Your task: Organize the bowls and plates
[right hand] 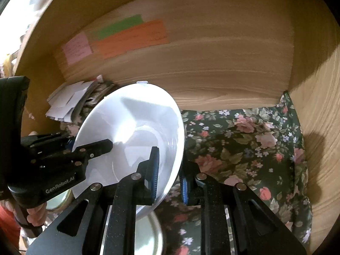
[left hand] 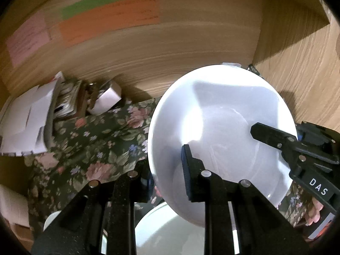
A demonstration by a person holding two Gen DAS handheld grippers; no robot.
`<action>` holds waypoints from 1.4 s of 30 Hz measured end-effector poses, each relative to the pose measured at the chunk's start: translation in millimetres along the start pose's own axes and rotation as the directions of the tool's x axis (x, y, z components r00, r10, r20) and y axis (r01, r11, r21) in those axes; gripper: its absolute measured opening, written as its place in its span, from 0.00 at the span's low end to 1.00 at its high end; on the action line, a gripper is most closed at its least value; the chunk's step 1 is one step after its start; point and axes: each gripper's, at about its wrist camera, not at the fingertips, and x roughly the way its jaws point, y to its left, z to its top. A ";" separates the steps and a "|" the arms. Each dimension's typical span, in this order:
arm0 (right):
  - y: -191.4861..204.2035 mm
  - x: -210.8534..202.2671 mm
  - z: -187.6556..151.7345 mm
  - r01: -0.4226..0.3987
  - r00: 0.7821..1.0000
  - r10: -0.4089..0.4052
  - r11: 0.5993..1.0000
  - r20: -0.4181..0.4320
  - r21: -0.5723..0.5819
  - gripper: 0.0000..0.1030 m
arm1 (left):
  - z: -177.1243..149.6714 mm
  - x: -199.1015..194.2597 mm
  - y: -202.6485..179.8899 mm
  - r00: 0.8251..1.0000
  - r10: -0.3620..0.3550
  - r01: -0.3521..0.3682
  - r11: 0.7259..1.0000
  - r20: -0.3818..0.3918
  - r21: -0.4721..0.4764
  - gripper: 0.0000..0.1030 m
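A white bowl (left hand: 221,127) is held tilted in the air above the floral cloth (left hand: 93,148), inside a wooden cabinet. My left gripper (left hand: 163,170) grips its left rim, one finger inside the bowl and one outside. My right gripper (right hand: 169,170) grips the opposite rim of the same bowl (right hand: 136,123), with blue pads on both sides of the rim. Each gripper shows in the other's view: the right gripper (left hand: 276,142) at the right, the left gripper (right hand: 85,150) at the left. Another white dish (left hand: 170,233) lies below, also seen under the bowl in the right wrist view (right hand: 146,233).
Papers and envelopes (left hand: 31,119) with small clutter (left hand: 102,97) are piled at the back left of the shelf. Coloured notes (right hand: 127,36) are stuck on the wooden back wall. A wooden side wall (right hand: 318,127) stands at the right. Floral cloth (right hand: 244,148) covers the shelf.
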 end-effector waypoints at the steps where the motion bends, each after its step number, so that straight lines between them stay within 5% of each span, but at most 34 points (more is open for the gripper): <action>1: 4.1 -1.0 -1.1 -0.004 1.000 0.004 1.000 0.002 -0.005 0.15 | -1.6 -2.7 1.9 1.000 0.001 -0.001 1.000 0.003 -0.006 0.22; 42: 149.5 19.8 -37.3 -0.210 0.977 0.202 0.962 -0.061 -0.172 0.15 | -123.0 -97.9 116.8 0.989 0.141 -0.125 0.957 0.046 -0.261 0.22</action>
